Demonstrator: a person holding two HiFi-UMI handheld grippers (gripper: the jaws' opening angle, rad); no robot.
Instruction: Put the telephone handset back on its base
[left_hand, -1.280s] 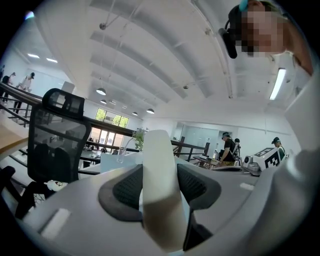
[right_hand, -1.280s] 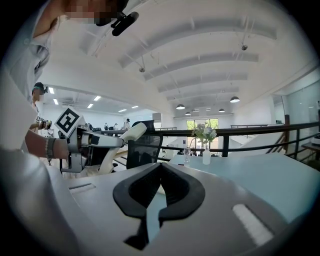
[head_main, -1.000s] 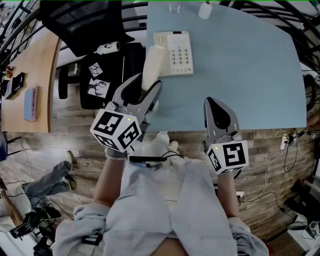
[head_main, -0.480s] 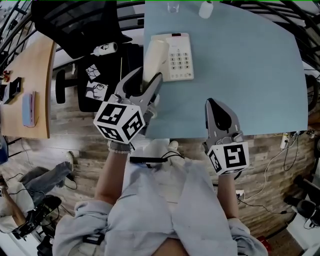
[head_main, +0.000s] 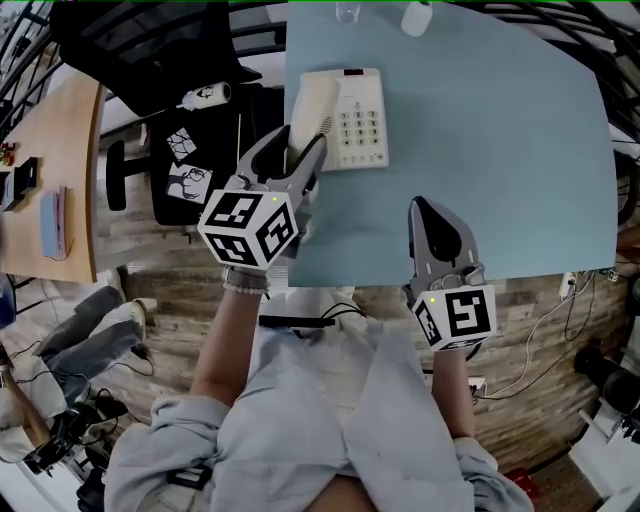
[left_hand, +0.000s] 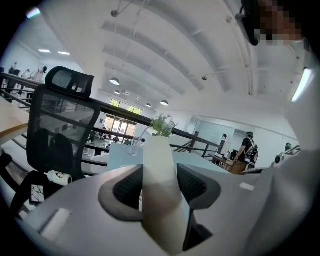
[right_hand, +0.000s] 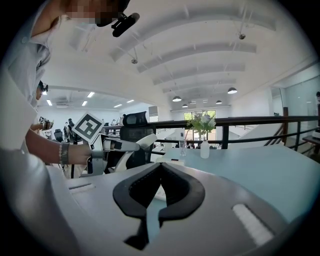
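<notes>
Blue table (head_main: 500, 150), black office chair (left_hand: 60, 130), flower vase (right_hand: 204, 148)

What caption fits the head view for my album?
Left gripper holds the white handset at the phone base; right gripper shut, empty.

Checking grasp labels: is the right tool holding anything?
No, the right tool has its jaws shut on nothing; the left tool holds the handset.

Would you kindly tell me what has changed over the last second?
The left gripper, shut on the handset, has carried it forward over the left side of the base; whether it rests there is unclear. The right gripper stayed shut at the table's near edge; the base stayed put.
</notes>
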